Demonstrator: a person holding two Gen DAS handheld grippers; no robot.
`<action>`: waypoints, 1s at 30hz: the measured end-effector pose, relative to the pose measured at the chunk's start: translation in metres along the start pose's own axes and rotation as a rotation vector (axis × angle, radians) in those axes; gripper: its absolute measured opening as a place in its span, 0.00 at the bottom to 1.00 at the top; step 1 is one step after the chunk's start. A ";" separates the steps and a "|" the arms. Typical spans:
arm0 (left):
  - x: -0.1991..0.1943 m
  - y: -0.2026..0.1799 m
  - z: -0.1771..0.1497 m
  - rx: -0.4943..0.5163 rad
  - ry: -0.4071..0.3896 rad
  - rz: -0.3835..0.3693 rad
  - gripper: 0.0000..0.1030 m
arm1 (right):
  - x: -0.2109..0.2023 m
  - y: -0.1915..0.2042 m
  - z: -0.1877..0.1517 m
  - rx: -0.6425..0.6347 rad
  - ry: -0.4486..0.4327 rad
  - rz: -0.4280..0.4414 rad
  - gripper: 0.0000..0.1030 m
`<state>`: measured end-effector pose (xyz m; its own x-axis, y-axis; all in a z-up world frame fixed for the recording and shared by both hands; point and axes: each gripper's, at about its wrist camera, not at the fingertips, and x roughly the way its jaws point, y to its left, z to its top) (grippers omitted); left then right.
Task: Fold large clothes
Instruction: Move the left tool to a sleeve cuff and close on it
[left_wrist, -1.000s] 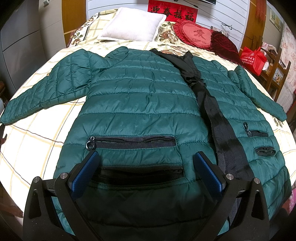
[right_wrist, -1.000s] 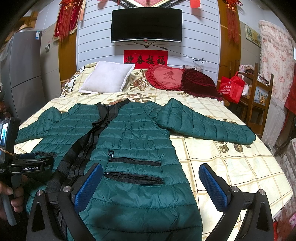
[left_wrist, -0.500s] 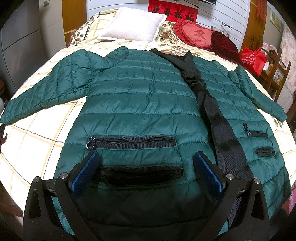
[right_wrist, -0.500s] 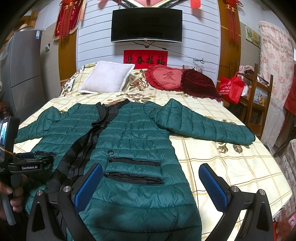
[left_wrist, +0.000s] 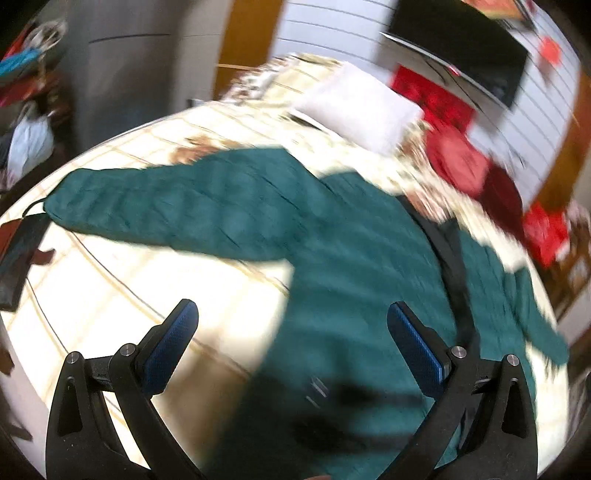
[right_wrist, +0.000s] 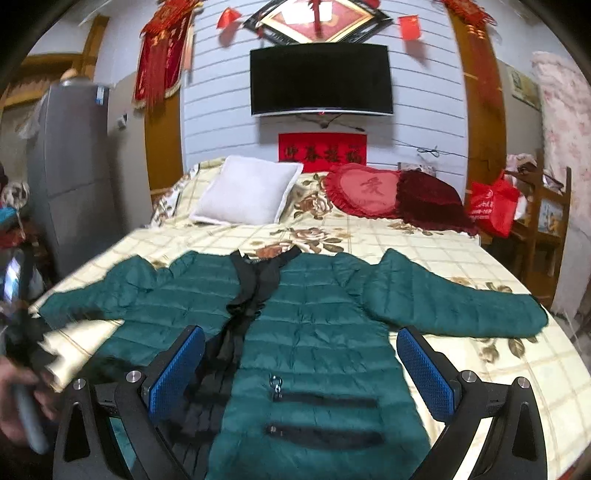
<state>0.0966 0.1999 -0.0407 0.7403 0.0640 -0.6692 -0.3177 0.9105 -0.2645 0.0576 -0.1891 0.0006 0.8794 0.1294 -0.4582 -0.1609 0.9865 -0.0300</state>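
While both tools are held low over the foot of the bed (right_wrist: 461, 266), each is seen with its blue pads spread wide and nothing between them. Left hand-held gripper (left_wrist: 291, 325): view blurred and tilted; pads are held above the bedspread and the jacket's left edge, no contact seen. Right hand-held gripper (right_wrist: 301, 349): level, aimed at the headboard, pads framing the jacket's right front panel from above. Person's left hand (right_wrist: 16, 398) is glimpsed blurred at the left margin of the right view, wrapped round a grey handle. Green quilted jacket (right_wrist: 317, 325) is laid flat on the checked bedspread, front up, both sleeves stretched outward, black lining exposed along the open centre. Further back, a white pillow (right_wrist: 247, 192) and a red heart cushion (right_wrist: 365, 192) are noted at the headboard. A red bag (right_wrist: 493, 206) is hung on a wooden chair to the right.
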 end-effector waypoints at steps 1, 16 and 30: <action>0.003 0.015 0.012 -0.031 0.015 0.008 1.00 | 0.006 0.005 -0.004 -0.014 0.001 -0.004 1.00; 0.088 0.217 0.076 -0.352 0.246 0.319 1.00 | 0.056 0.027 -0.034 -0.094 0.180 0.026 1.00; 0.117 0.227 0.105 -0.330 0.119 0.314 0.58 | 0.074 0.033 -0.040 -0.123 0.245 -0.013 1.00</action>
<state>0.1739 0.4570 -0.1061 0.5113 0.2503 -0.8222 -0.7008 0.6751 -0.2303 0.0990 -0.1513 -0.0699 0.7497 0.0742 -0.6576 -0.2167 0.9664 -0.1380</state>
